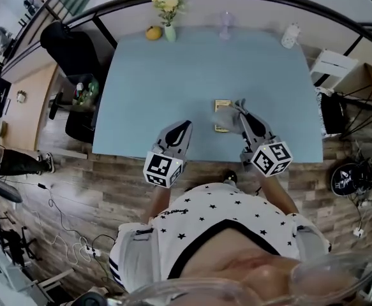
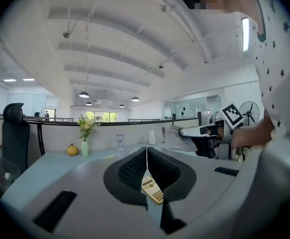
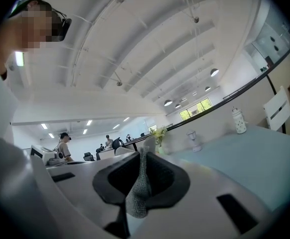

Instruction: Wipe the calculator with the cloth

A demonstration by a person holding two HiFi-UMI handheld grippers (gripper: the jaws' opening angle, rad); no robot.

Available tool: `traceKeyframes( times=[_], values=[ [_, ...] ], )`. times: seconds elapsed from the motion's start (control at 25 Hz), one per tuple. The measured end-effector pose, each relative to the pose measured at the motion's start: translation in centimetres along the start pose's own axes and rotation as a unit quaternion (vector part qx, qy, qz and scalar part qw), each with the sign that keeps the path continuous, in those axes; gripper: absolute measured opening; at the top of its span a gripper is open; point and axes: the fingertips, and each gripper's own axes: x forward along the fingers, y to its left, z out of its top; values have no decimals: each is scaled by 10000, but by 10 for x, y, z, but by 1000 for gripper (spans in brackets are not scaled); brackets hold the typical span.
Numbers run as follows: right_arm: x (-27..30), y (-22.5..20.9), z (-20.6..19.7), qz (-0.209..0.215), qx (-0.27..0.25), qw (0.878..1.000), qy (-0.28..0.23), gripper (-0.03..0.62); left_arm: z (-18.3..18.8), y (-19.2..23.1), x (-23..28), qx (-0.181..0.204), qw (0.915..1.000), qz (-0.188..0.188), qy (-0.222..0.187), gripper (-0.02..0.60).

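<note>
A beige calculator (image 1: 222,127) lies flat on the blue table (image 1: 173,88), near its front edge. A grey cloth (image 1: 224,115) drapes over the calculator's middle, and my right gripper (image 1: 238,105) is shut on that cloth (image 3: 139,190) just above it. My left gripper (image 1: 187,126) hovers a little to the left of the calculator, apart from it. Its jaws are shut with nothing between them (image 2: 146,153). Below the closed jaws in the left gripper view the calculator (image 2: 152,189) shows on the table beyond. The right gripper (image 2: 204,131) with its cloth (image 2: 177,139) shows there too.
Along the table's far edge stand a vase of flowers (image 1: 168,11), a yellow fruit (image 1: 153,33), a clear glass (image 1: 226,25) and a white bottle (image 1: 290,36). A black chair (image 1: 71,50) is at the left, a white stand (image 1: 331,69) at the right.
</note>
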Motion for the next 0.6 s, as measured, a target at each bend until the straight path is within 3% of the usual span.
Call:
traceKeyframes(
  times=[0.36,0.6],
  values=[
    [2,-35,1,404,141,9989,165,37,1,-18,25,-53,9990,446,79,31],
    [3,-57,1,549,109,9980,292,37,4,-31,46,-143,9986,507,32,31]
  ],
)
